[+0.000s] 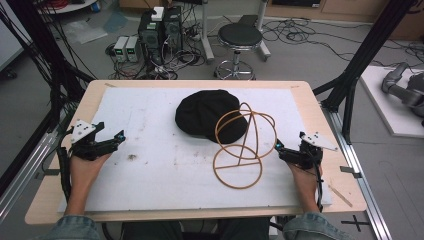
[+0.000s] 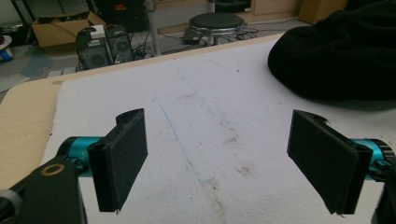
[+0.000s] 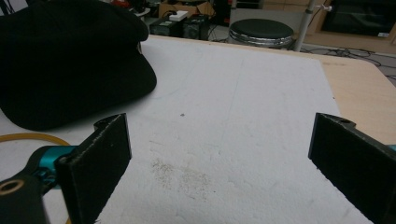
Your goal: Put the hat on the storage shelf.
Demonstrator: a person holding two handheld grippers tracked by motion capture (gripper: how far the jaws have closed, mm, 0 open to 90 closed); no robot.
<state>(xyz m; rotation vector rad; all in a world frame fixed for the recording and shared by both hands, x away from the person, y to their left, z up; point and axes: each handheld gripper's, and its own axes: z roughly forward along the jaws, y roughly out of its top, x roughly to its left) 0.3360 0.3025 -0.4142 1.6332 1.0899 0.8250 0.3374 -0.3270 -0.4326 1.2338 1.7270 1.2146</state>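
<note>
- White padding (image 1: 150,165) covers my wooden table (image 1: 310,100), stained with brown specks at the centre of the high view; cables, computer boxes (image 1: 160,27) and a round black stool (image 1: 240,37) sit on the floor along the top of the frame.
- At the left edge of the high view, my left gripper (image 1: 116,137) rests on the padding, well apart from everything else; in the left gripper view its jaws are spread wide over bare padding.
- Just right of centre lies the black cap (image 1: 202,112), brim toward me.
- Overlapping the cap's lower right, the yellow wire stand (image 1: 240,150) rises on its ring base.
- At the right of the frame, my right gripper (image 1: 278,148) points at the stand from just beside it, jaws spread wide and pinching nothing; the cap fills the upper left of the right gripper view.
</note>
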